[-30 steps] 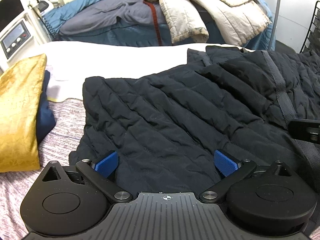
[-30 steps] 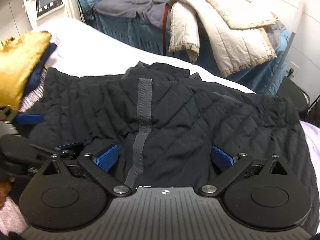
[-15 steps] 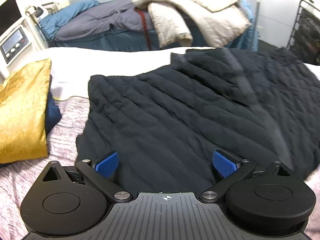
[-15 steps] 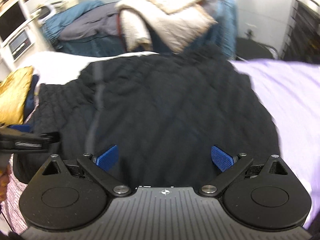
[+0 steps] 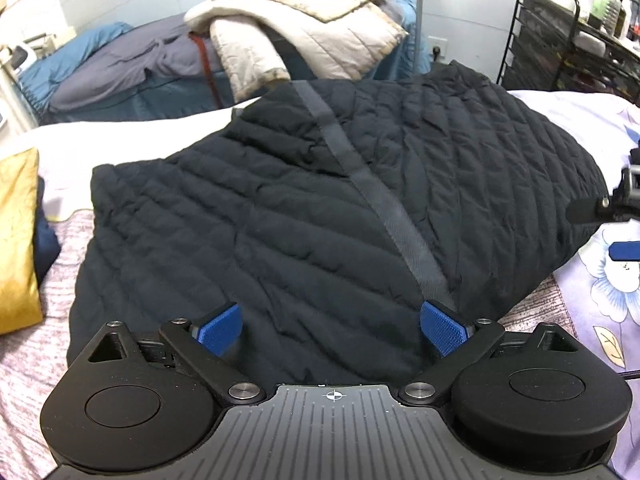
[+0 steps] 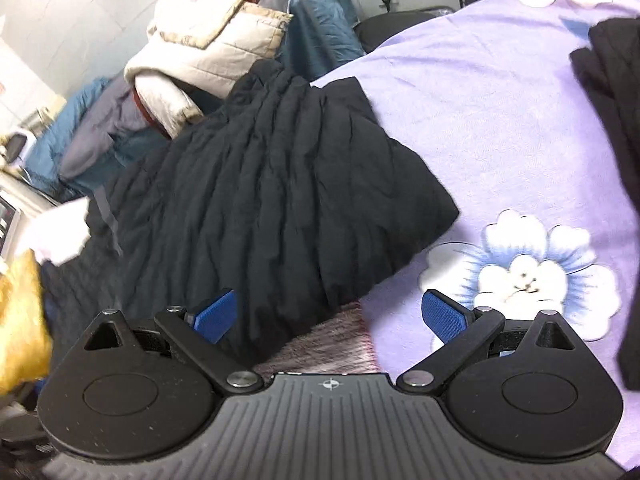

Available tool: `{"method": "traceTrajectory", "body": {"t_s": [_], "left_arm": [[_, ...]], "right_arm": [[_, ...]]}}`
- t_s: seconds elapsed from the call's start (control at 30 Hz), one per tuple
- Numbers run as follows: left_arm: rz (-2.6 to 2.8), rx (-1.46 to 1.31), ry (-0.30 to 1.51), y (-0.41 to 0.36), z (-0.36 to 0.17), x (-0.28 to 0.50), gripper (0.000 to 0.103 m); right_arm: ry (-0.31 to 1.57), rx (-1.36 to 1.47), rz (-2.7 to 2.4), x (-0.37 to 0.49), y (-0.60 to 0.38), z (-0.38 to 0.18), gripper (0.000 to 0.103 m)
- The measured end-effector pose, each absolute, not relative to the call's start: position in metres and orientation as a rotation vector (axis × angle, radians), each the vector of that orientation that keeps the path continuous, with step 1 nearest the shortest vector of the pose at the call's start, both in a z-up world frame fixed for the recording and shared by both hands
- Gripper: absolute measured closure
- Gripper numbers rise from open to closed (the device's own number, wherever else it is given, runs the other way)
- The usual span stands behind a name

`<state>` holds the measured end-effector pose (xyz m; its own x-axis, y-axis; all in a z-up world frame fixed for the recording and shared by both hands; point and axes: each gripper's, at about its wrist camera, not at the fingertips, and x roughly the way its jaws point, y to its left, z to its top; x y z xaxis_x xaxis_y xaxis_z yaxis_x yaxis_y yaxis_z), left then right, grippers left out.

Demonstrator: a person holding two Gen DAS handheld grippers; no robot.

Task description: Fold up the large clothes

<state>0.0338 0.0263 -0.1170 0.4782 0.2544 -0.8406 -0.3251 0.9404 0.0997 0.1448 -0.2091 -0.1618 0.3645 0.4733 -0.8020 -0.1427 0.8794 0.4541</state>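
On the bed (image 5: 600,292), a black quilted jacket (image 5: 300,208) lies spread flat, its near edge resting on a mauve knitted blanket (image 5: 28,360) and its right corner reaching a lilac sheet (image 6: 500,128) printed with white flowers. A grey tape strip (image 5: 384,200) runs diagonally across the quilting. The left gripper (image 5: 331,330) hovers over the jacket's near hem with its blue pads (image 5: 221,328) spread wide, pinching nothing. The right gripper (image 6: 330,316) is likewise spread apart and holds nothing, poised above the jacket's right corner where blanket and sheet meet. A gold cushion (image 5: 18,240) sits at the left side, just beside the jacket. Beyond the bed, a beige quilted coat (image 5: 304,32) is piled on blue bedding (image 5: 80,52). Another dark garment (image 6: 616,120) lies at the sheet's right edge.
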Motion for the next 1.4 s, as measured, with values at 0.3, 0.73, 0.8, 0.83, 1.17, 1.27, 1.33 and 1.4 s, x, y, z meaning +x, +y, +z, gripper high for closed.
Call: {"method": "traceTrajectory", "body": {"t_s": [0.3,0.73,0.8,0.83,1.17,1.27,1.33,1.4], "left_arm": [[0.461,-0.269,0.989,0.073,-0.115,-0.013,0.000],[0.535,-0.393,0.920,0.119,-0.105,-0.023,0.000],[0.517,-0.334,0.947,0.104,-0.108,-0.011,0.000],[0.524,-0.312,0.953,0.098,-0.109,-0.009,0.000],[0.690,-0.484,0.859,0.163,-0.109,-0.056,0.000],[0.721,-0.603,0.900,0.205,-0.120,-0.063,0.000],[0.718,-0.685,0.898,0.231,-0.135,-0.065,0.000],[0.674,-0.802,0.912,0.253,-0.154,-0.061,0.000]], "right_arm": [[1.173,0.620,0.322,0.175,-0.243,-0.195,0.004],[1.200,0.739,0.317,0.200,-0.240,-0.222,0.004],[1.190,0.743,0.317,0.203,-0.237,-0.224,0.003],[1.187,0.748,0.317,0.203,-0.238,-0.225,0.003],[1.199,0.736,0.352,0.219,-0.235,-0.227,0.002],[1.206,0.723,0.377,0.222,-0.234,-0.227,0.002],[1.210,0.707,0.387,0.223,-0.233,-0.226,0.002],[1.214,0.690,0.391,0.224,-0.231,-0.225,0.001]]}}
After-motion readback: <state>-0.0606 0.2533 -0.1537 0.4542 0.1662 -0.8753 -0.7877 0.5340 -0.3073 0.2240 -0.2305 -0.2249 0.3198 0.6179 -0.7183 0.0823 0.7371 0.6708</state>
